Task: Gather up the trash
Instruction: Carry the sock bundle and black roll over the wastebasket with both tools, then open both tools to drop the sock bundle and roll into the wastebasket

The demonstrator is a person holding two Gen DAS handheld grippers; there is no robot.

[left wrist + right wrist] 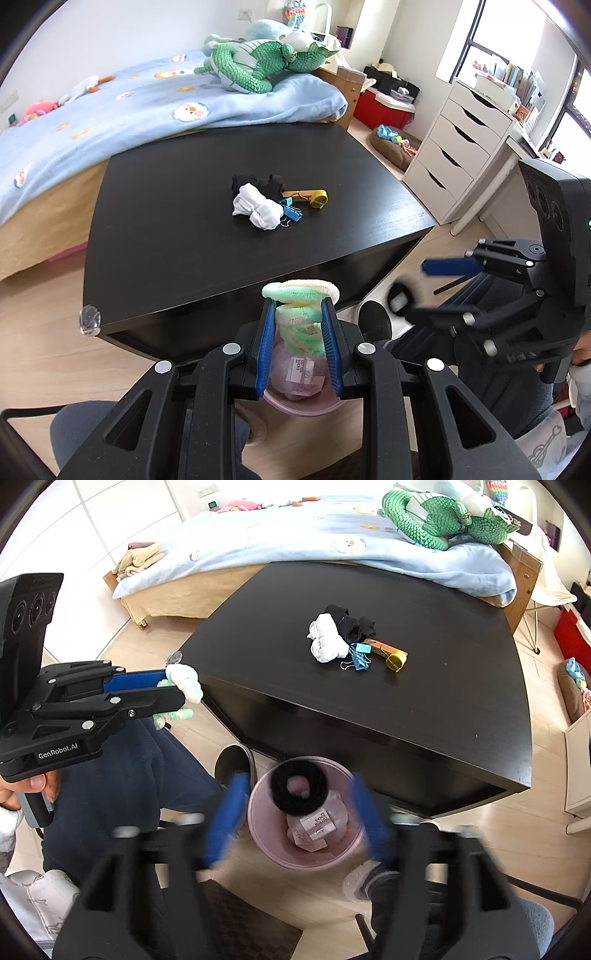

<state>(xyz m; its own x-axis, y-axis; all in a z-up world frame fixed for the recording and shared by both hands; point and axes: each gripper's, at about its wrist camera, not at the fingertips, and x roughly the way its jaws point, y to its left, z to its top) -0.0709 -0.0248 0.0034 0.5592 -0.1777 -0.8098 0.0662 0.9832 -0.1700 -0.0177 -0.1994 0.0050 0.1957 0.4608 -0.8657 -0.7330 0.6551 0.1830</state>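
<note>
Two grippers over the pink bin (258, 834) beside the black table (221, 229); my left gripper (298, 345) is clamped on a green-and-cream fuzzy coil (301, 314), held above the bin; my right gripper (295, 823) stands wide apart, blurred, nothing pressed between its pads; a black fuzzy ring (299, 786) sits free between them, over the bin's mouth; socks (256, 210) and clips (291, 213) lie on the table, well apart.
</note>
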